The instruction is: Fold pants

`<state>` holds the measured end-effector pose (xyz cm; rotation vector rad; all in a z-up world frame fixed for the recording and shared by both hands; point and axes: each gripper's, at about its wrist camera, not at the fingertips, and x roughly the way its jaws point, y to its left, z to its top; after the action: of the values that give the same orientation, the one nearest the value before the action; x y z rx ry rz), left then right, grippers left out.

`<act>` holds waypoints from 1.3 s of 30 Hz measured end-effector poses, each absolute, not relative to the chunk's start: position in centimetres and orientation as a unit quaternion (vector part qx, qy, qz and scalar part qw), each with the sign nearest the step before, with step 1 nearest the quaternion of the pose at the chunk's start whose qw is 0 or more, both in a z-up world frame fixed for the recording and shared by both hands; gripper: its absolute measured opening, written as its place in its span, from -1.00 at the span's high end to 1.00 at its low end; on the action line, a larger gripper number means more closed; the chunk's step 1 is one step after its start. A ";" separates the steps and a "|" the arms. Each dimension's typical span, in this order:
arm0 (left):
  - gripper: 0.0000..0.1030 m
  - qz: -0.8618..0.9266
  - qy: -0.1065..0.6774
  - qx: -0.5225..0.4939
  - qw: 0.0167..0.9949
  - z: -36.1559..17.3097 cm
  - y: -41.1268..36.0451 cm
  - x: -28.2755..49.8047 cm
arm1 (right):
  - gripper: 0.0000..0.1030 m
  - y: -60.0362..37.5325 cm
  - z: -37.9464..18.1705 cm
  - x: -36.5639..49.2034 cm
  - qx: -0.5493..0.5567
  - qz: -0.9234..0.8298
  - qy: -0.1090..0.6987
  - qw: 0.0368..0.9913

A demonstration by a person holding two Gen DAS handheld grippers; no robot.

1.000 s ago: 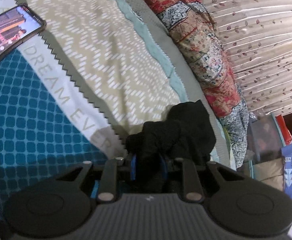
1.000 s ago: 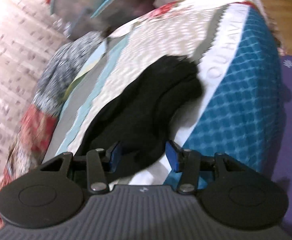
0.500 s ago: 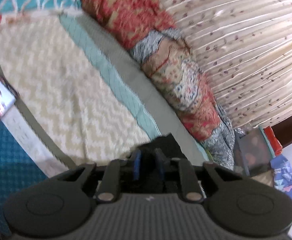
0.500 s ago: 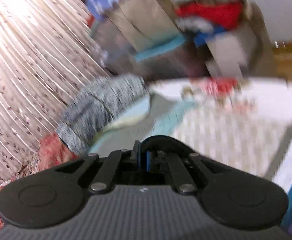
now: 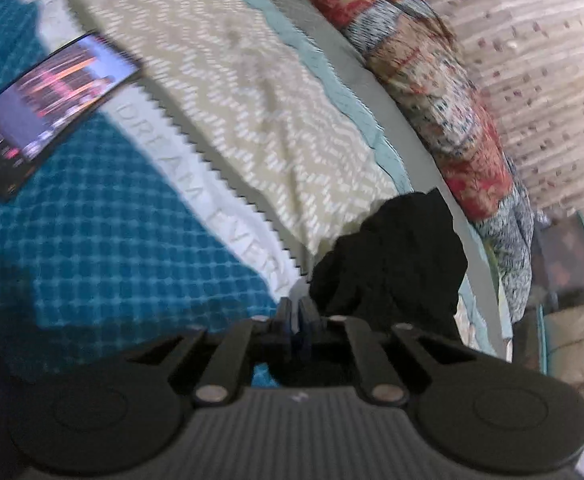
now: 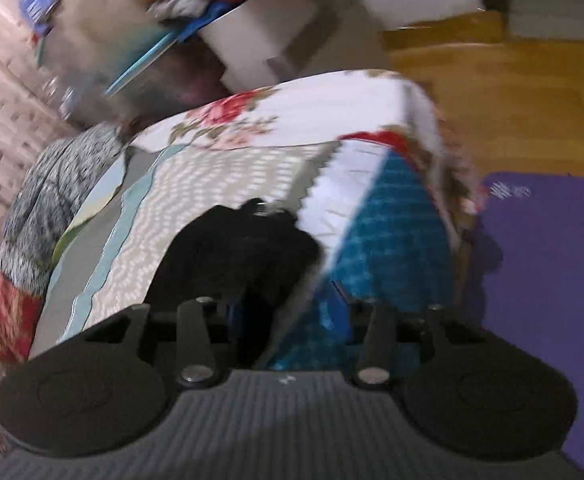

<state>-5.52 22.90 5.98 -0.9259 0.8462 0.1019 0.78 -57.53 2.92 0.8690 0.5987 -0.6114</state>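
Note:
The black pants [image 5: 392, 264] lie bunched in a heap on the patterned bedspread [image 5: 252, 100]. My left gripper [image 5: 298, 316] sits just left of the heap, jaws all but together and only starting to part, with no cloth seen between the pads. In the right wrist view the pants [image 6: 228, 252] lie ahead of my right gripper [image 6: 286, 308]. Its jaws are opening. A fold of the black cloth reaches in beside the left pad [image 6: 232, 312], and neither pad presses on it.
A lit phone [image 5: 48, 108] lies on the teal part of the bedspread at the left. A rolled floral quilt [image 5: 432, 92] runs along the curtain. Past the bed's corner are a purple mat [image 6: 544, 280], wooden floor and stacked boxes with clothes [image 6: 132, 40].
Half a second ago both grippers were shut on black cloth and pointed higher. Now both point down at the bed, the right has opened, and the pants lie loose in a heap.

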 end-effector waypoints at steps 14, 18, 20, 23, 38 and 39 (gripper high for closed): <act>0.15 0.014 0.394 -0.300 0.869 7.0 19.7 8.6 | 0.08 -42.4 7.2 17.0 0.264 -0.002 0.316 0.911; -0.04 -0.009 0.407 -0.244 0.880 6.6 17.4 11.9 | 0.08 -35.3 4.3 24.7 0.217 0.088 0.361 0.903; -0.16 -0.022 0.408 -0.232 0.883 6.4 16.5 13.1 | 0.08 -31.6 2.7 28.0 0.195 0.125 0.383 0.894; -0.35 -0.036 0.405 -0.219 0.887 6.0 15.2 14.8 | 0.08 -27.1 -0.4 32.6 0.178 0.159 0.419 0.876; -0.55 -0.114 0.391 -0.230 0.884 5.8 11.1 18.3 | 0.84 -26.4 5.5 37.2 -0.035 0.105 0.272 0.956; -0.56 -0.121 0.385 -0.233 0.885 6.2 11.2 18.0 | 0.84 -28.1 6.9 37.1 -0.058 0.075 0.248 0.964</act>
<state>18.01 11.20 6.24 -0.4854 0.8002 -0.2520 37.09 -28.15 6.88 -0.1183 0.5011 0.1524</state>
